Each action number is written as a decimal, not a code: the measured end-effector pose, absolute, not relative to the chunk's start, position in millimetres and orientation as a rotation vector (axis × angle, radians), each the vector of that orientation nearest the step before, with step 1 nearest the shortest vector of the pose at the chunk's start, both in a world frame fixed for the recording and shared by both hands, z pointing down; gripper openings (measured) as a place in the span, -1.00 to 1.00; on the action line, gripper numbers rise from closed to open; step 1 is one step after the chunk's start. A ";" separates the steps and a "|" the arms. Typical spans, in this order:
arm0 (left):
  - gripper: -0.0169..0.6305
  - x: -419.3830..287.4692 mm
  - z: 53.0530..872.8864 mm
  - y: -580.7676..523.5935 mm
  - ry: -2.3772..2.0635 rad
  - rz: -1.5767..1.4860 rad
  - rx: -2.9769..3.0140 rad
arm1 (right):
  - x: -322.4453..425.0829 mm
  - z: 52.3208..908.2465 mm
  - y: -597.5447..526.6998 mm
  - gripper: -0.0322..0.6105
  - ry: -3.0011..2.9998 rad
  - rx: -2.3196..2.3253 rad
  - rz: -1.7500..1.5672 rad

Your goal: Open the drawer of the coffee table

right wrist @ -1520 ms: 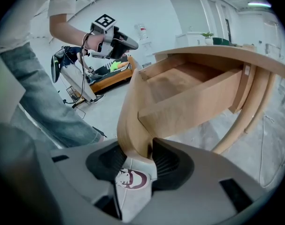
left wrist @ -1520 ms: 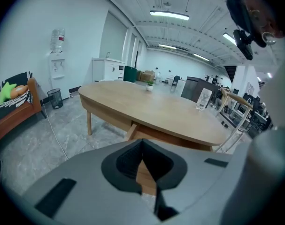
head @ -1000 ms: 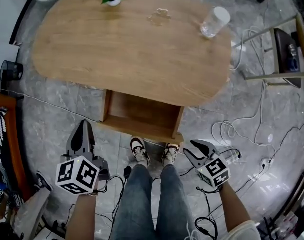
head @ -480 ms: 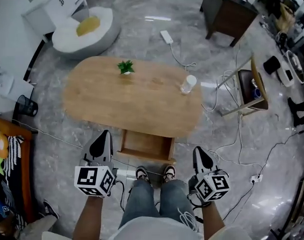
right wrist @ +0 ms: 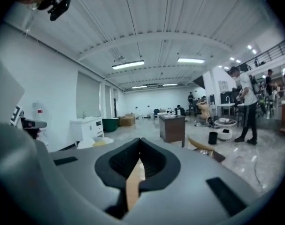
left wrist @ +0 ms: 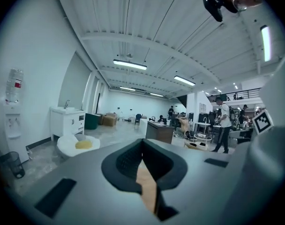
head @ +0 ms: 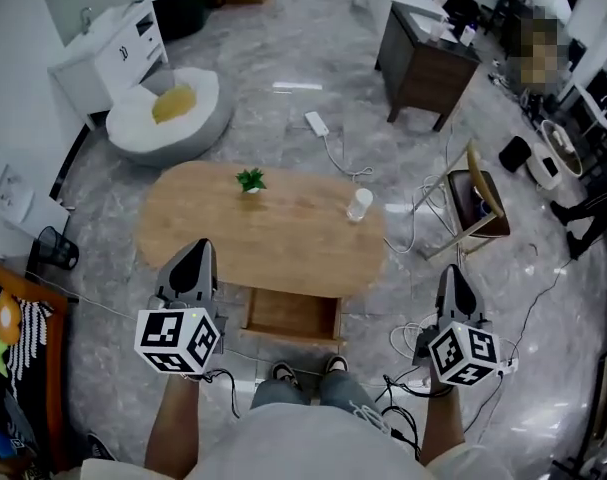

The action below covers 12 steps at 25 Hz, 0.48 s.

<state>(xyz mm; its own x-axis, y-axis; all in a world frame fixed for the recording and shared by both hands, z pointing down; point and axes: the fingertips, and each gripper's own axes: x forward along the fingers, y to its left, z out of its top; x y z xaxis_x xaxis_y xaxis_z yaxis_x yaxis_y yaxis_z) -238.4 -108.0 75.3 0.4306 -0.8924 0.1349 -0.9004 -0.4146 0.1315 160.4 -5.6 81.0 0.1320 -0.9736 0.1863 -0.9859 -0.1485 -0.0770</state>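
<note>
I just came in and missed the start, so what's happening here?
A person stands at the coffee table with a gripper in each hand. The drawer under the tabletop is already pulled open towards them. The left gripper and right gripper are both shut and empty, pointing out across the room and touching nothing. A plant and a glass sit on top.

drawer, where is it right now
In the head view the drawer sits open under the table's near edge, low centre, just ahead of the shoes, between the left gripper and right gripper.
</note>
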 end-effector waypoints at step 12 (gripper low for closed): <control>-0.97 -248.4 59.2 -117.7 -1.605 0.022 2.455 | 170.1 66.1 9.3 -0.89 -1.899 2.391 0.243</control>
<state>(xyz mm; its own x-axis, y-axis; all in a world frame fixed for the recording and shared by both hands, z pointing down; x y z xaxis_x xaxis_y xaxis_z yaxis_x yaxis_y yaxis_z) -248.4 -117.7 59.2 0.4073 -0.9046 0.1257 -0.9077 -0.3858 0.1648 170.1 9.3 66.1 0.2197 -0.9603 0.1721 -0.9727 -0.2292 -0.0373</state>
